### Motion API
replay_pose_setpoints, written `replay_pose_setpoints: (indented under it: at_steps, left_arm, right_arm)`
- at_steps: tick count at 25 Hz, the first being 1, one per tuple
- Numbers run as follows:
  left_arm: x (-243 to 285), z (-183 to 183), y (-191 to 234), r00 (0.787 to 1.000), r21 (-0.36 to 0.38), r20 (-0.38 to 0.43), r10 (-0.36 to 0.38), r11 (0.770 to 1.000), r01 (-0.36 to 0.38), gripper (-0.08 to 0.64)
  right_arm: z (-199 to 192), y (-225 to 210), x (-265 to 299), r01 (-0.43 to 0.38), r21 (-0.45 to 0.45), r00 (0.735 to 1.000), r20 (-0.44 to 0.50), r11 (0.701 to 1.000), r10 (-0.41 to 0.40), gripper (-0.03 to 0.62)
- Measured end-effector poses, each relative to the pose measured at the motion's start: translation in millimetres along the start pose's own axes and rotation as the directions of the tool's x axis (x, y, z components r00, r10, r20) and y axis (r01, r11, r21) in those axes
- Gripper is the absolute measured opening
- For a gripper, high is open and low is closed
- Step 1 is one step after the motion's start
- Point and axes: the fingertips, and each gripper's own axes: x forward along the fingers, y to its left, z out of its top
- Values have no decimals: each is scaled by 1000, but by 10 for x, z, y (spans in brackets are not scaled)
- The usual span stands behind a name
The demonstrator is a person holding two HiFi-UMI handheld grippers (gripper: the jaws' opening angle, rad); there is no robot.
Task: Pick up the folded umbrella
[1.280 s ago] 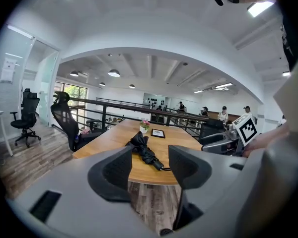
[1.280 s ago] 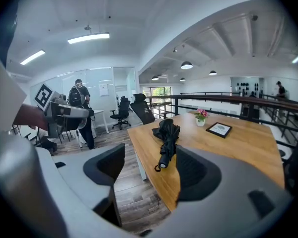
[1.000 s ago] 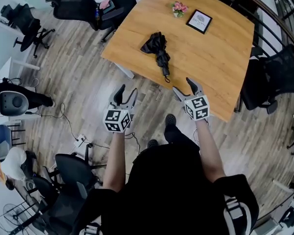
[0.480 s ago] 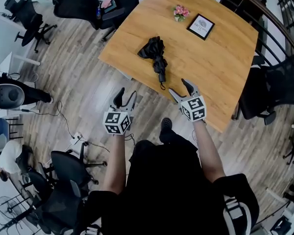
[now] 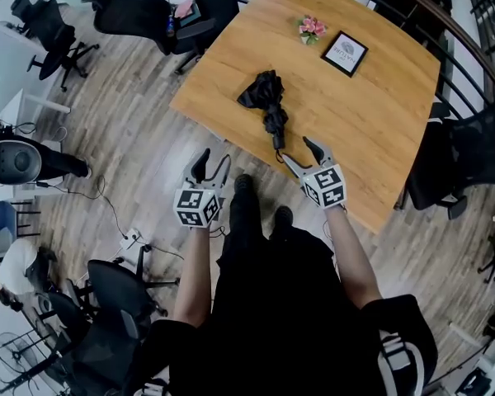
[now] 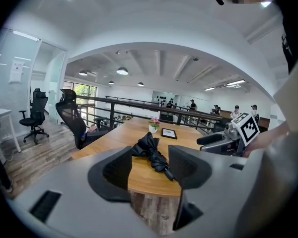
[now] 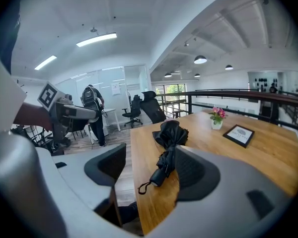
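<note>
Umbrella: the folded umbrella point(image 5: 268, 106) lies flat on the wooden table point(image 5: 371, 130), handle end toward me.
Right gripper: my right gripper point(image 5: 297, 149), jaws spread and empty, is near the handle, at its 5 o'clock.
Left gripper: my left gripper point(image 5: 215, 155), spread and empty, is over the floor at the umbrella's 7 o'clock.

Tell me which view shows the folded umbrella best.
The right gripper view: the folded umbrella lies close and large, handle and strap nearest. The head view shows it small from above; the left gripper view, farther off and smaller.
</note>
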Motion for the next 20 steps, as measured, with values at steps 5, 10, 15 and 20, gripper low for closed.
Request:
replay_pose_setpoints:
  at_steps: [5, 10, 15, 20]
  left_arm:
    - [350, 197, 311, 999, 22, 10, -45, 999, 45, 244]
    - [747, 397, 539, 993, 54, -9, -116, 992, 116, 244]
    - [1058, 564, 698, 987, 56, -14, -160, 986, 160, 244]
    - [1308, 521, 798, 980, 44, -42, -195, 979, 197, 244]
  right_arm:
    - [113, -67, 298, 34, -2, 999, -1, 999, -34, 322]
    - [275, -185, 584, 81, 32, 997, 1, 996, -81, 322]
    - [366, -329, 835, 114, 61, 993, -9, 992, -114, 322]
    - [218, -455, 1008, 142, 99, 989, -50, 985, -137, 322]
